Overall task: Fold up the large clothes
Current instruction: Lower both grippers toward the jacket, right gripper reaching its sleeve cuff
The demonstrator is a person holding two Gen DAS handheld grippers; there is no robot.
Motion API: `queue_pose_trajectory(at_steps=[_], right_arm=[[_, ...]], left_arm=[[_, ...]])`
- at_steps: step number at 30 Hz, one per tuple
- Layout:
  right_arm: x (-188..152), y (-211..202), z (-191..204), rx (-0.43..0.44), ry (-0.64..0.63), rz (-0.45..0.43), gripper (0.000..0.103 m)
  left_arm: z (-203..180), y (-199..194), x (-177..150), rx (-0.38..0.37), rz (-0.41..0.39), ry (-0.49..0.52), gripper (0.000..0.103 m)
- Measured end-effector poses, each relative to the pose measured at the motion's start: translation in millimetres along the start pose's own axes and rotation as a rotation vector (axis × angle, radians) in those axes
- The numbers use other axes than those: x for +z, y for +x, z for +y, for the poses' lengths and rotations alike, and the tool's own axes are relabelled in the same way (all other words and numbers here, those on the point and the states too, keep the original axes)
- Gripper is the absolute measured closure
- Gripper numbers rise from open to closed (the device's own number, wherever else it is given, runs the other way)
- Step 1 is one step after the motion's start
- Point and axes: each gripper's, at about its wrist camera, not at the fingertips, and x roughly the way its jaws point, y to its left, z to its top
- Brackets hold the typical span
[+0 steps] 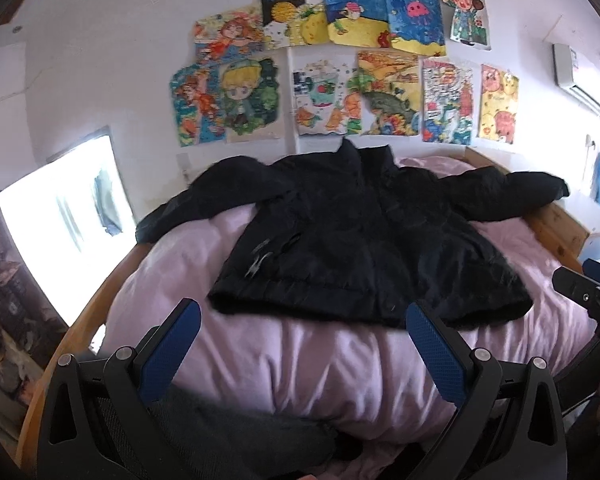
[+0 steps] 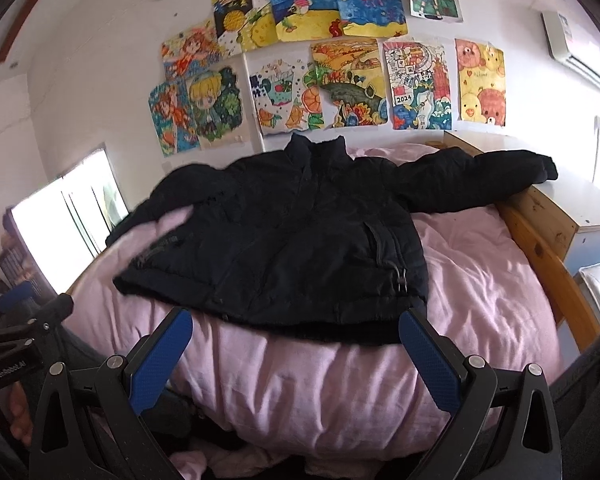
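The jacket [image 1: 364, 232] lies flat on the pink quilt [image 1: 320, 364], hem toward both grippers, collar toward the wall, sleeves spread sideways. Left gripper [image 1: 304, 320] and right gripper [image 2: 296, 326] hover spread and empty just short of the hem, about equally near.

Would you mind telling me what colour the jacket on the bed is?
The jacket is black, clearest in the right wrist view.

A bedroom in a home, likely a child's. A wooden-framed bed [image 2: 540, 240] with a pink quilt [image 2: 480, 280] fills the middle; above its head, bright drawings [image 2: 340, 72] cover the white wall. An air conditioner [image 1: 580, 80] hangs right of the bed, a window [image 1: 60, 208] left.
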Motion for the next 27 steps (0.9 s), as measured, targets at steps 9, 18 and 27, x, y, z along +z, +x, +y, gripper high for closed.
queue_pose_trajectory(at_steps=[9,18,27], right_arm=[[95,9,-49,0.012,-0.067,0.033,0.000],[187,64,-185,-0.204,0.008,0.136,0.000],[188,143,-355,-0.374,0.391,0.187,0.000]], left_arm=[[-21,65,100,-0.118,0.114,0.019,0.002],[-42,174,178,-0.143,0.198,0.060,0.002],[-105,316,198,-0.211,0.190,0.144,0.002]])
